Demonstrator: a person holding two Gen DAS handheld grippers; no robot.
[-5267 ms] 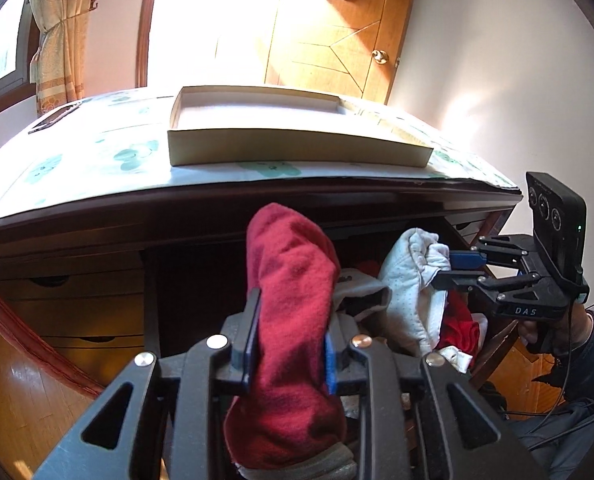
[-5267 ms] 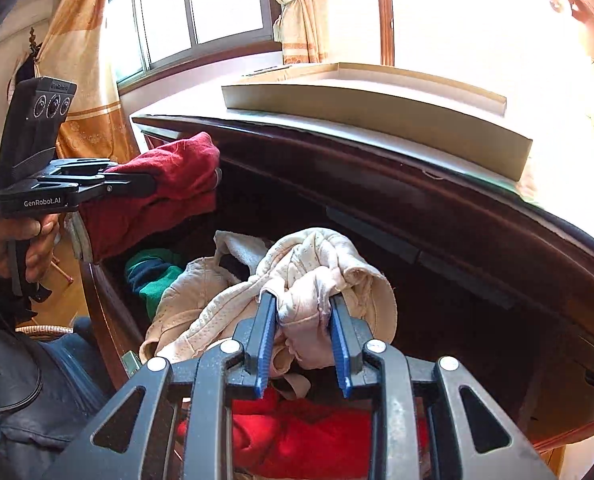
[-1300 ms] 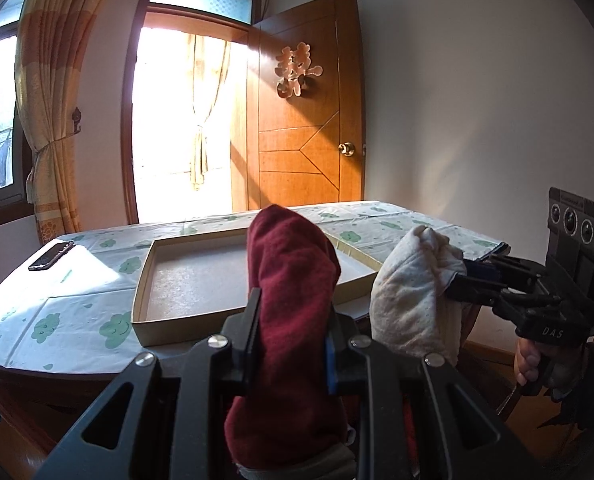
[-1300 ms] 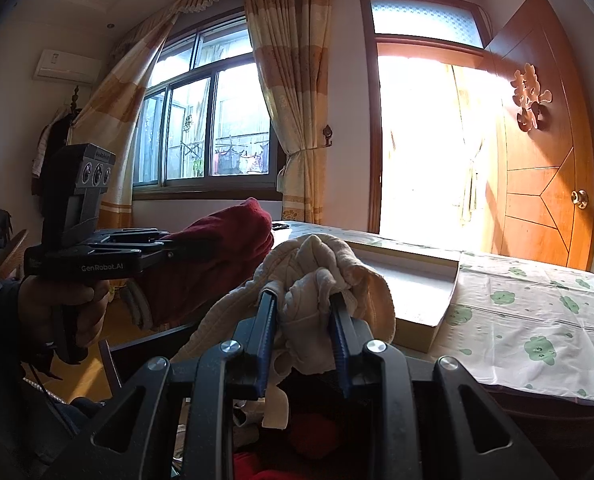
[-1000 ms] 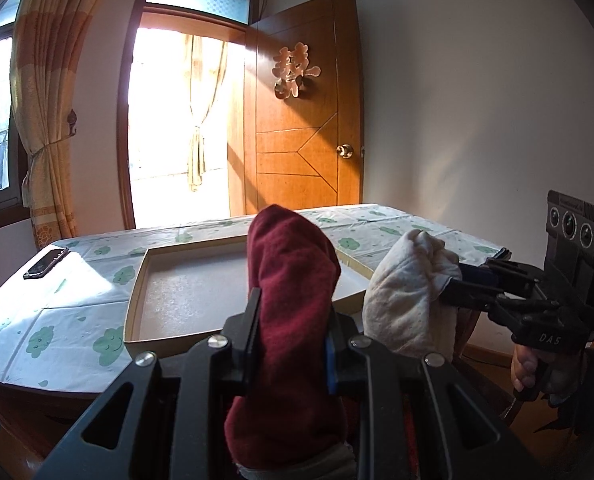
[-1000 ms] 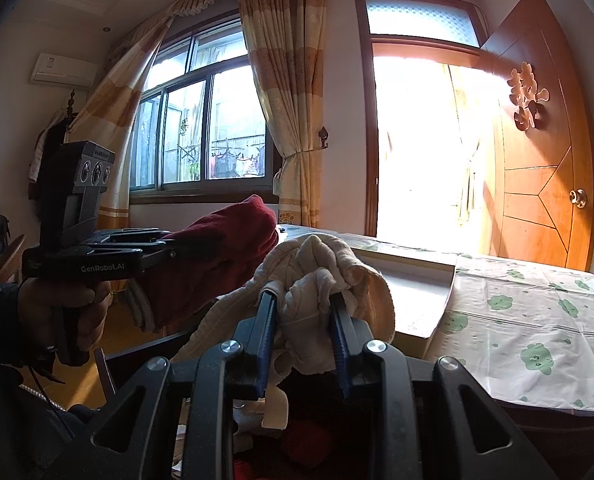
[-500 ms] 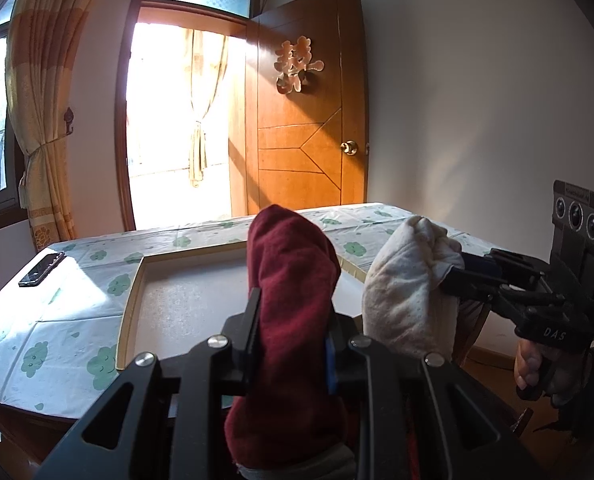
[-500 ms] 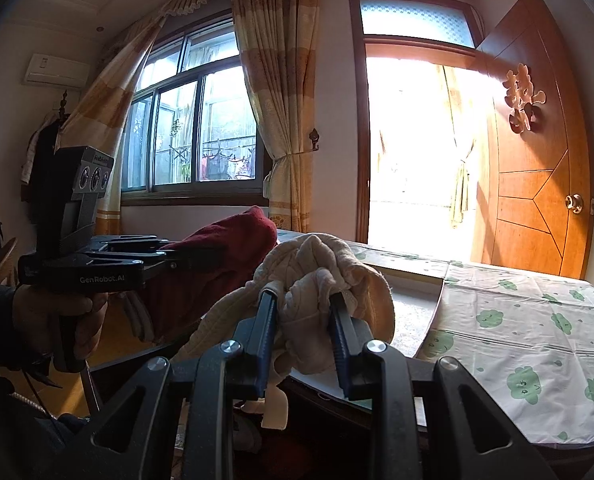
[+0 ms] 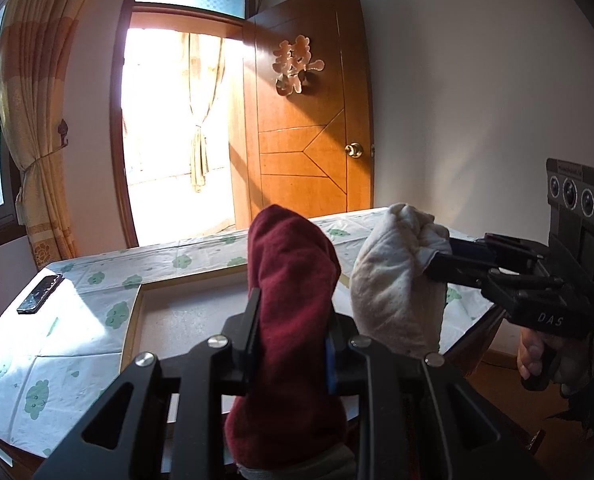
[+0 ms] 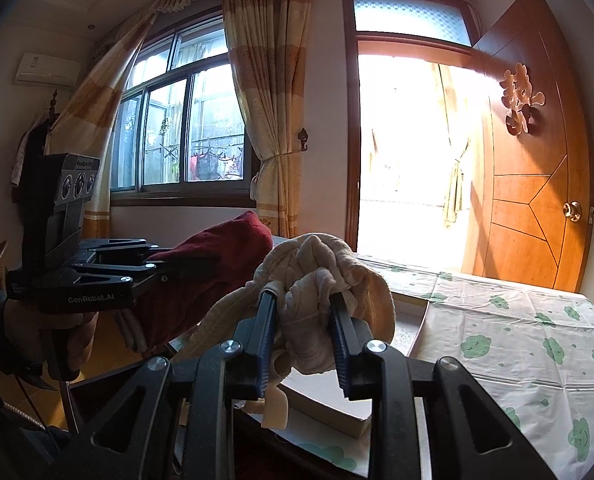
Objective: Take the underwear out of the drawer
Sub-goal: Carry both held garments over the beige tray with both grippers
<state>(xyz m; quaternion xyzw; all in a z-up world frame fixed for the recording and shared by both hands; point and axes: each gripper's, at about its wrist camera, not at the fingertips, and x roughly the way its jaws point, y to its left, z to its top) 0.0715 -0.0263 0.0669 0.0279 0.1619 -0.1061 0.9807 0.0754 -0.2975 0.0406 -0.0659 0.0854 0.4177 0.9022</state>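
Note:
My left gripper [image 9: 293,312] is shut on dark red underwear [image 9: 293,276], which stands up between the fingers and hangs below them. It is held in the air above the near edge of the table. My right gripper [image 10: 303,312] is shut on cream underwear [image 10: 317,276], bunched over the fingers. In the left wrist view the cream underwear [image 9: 397,280] hangs to the right of the red piece. In the right wrist view the red underwear [image 10: 213,264] is to the left. The drawer is out of view.
A shallow cardboard tray [image 9: 165,316] lies on the table, which has a white cloth with green prints [image 9: 57,340]. A black phone [image 9: 40,293] lies at the table's far left. A wooden door [image 9: 309,128] and a bright doorway are behind.
Both grippers have risen from the open drawer to above the tabletop, each still holding its underwear. In the last second they have moved forward over the table edge toward the tray.

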